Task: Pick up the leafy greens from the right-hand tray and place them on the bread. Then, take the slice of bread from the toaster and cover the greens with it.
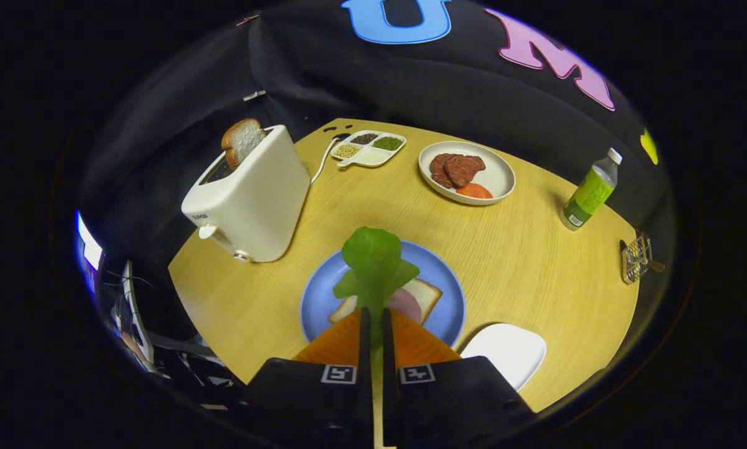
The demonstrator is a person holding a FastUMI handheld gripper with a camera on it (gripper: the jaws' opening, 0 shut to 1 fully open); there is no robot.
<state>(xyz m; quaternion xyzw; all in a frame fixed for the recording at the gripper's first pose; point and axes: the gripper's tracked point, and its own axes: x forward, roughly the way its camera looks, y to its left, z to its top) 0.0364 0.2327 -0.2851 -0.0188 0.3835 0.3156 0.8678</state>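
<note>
Greens [374, 265] sit pinched in our gripper [373, 319], above the bread [422, 293] on the blue plate [445, 305]; bottle [590, 191] label unreadable.

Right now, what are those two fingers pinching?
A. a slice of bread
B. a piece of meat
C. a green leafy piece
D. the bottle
C: the fingers are closed on the leafy greens, held above the bread on the blue plate.
</note>
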